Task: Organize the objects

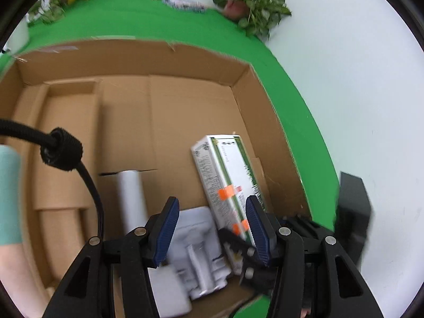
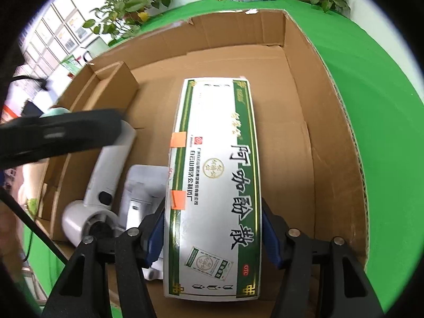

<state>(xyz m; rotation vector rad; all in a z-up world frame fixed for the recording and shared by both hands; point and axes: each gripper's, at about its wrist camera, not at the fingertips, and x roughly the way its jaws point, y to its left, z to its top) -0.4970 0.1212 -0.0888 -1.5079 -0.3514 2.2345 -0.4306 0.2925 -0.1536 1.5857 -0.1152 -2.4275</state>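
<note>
My right gripper [image 2: 213, 235] clamps the carton [image 2: 214, 185] low inside the box [image 2: 331, 122], not released; my left gripper [image 1: 212, 228] hangs apart and empty over the dryer [image 1: 132, 196] and a white tray [image 1: 196, 249] already in.

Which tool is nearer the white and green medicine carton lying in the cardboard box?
Right. The right tool straddles the white and green medicine carton, its pads on the long sides. The left tool hovers open beside it, over the white hair dryer.

Beside the medicine box [image 2: 214, 185], the white hair dryer [image 2: 106, 175] has its handle end hidden under a blurred dark gripper [image 2: 61, 132]. The grey tray [image 1: 198, 251] is smeared, its contents unreadable. A black block [image 1: 352, 212] beyond the cardboard box [image 1: 278, 122] is too blurred to identify.
</note>
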